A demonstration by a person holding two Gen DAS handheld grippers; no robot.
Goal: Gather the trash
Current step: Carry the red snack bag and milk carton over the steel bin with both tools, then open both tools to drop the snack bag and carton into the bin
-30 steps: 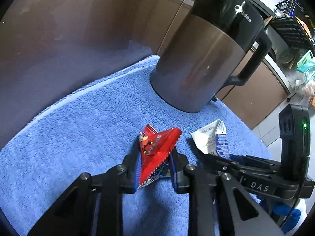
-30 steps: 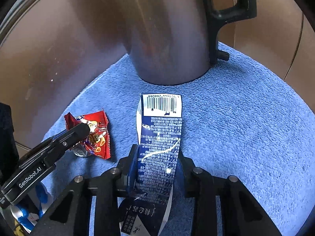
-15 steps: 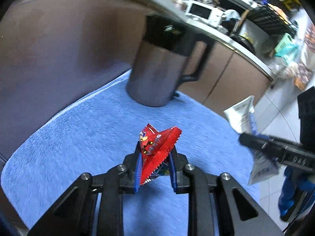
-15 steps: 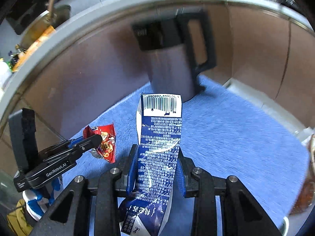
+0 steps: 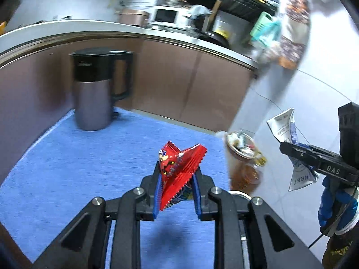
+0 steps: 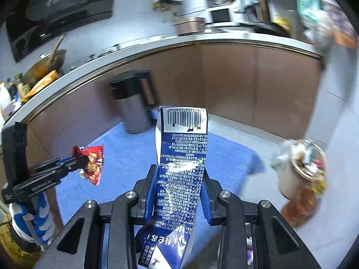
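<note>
The left gripper pinches a light, crinkly red wrapper at its lower fold, while the right gripper clamps a limp flattened blue carton mid-length between its jaws, both likely slippery.

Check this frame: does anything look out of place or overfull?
The trash bin on the floor beyond the blue towel looks heaped to its rim with litter. Otherwise, the kettle stands upright.
</note>
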